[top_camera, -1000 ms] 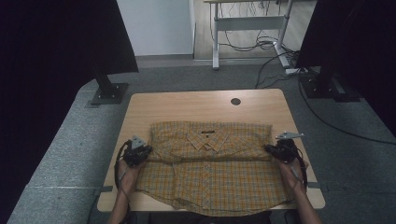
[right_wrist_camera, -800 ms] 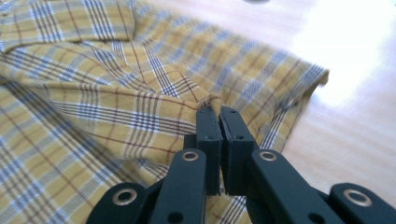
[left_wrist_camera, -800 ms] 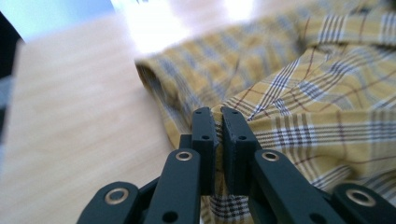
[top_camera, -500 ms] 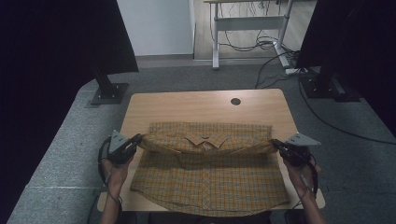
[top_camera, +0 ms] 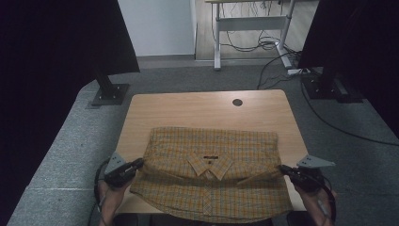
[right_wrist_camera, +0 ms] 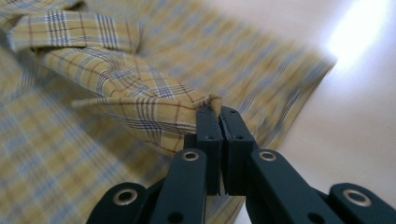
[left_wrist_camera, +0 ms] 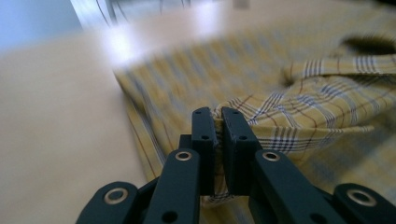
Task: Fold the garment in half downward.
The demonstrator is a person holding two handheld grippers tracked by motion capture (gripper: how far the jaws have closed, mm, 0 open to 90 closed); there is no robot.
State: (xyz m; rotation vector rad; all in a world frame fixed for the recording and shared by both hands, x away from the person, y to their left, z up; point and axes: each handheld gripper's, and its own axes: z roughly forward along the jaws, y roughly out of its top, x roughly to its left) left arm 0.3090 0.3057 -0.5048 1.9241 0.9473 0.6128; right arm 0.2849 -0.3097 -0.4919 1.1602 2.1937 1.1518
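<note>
Pinching the fabric at both sides, the two hand-held tools carry a yellow plaid button-up shirt (top_camera: pixel 211 179) that lies collar-up across the near half of a light wooden table (top_camera: pixel 197 110), its lower hem hanging just over the table's near edge. The left gripper (top_camera: pixel 137 164) has its black jaws pressed together on a bunched corner of cloth at the shirt's left side; in the left gripper view that left gripper (left_wrist_camera: pixel 218 123) shows a nub of plaid squeezed between the two pads, with the shirt (left_wrist_camera: pixel 299 107) rising in a ridge away from it. The right gripper (top_camera: pixel 283 169) mirrors this at the right side, and in the right gripper view the right gripper (right_wrist_camera: pixel 219 122) is clamped on a folded edge of the shirt (right_wrist_camera: pixel 116 88), a small lip of cloth poking up above the pads. Both grips sit roughly level with the collar (top_camera: pixel 209 165), which judging by the raised crease running between them lets the person lift one straight line of fabric and fold the garment crosswise. Holding at matching points on each side probably keeps that fold even and stops the cloth from twisting. The far part of the shirt rests flat on the table, well short of the small round cable hole (top_camera: pixel 237 102) near the far edge.
</note>
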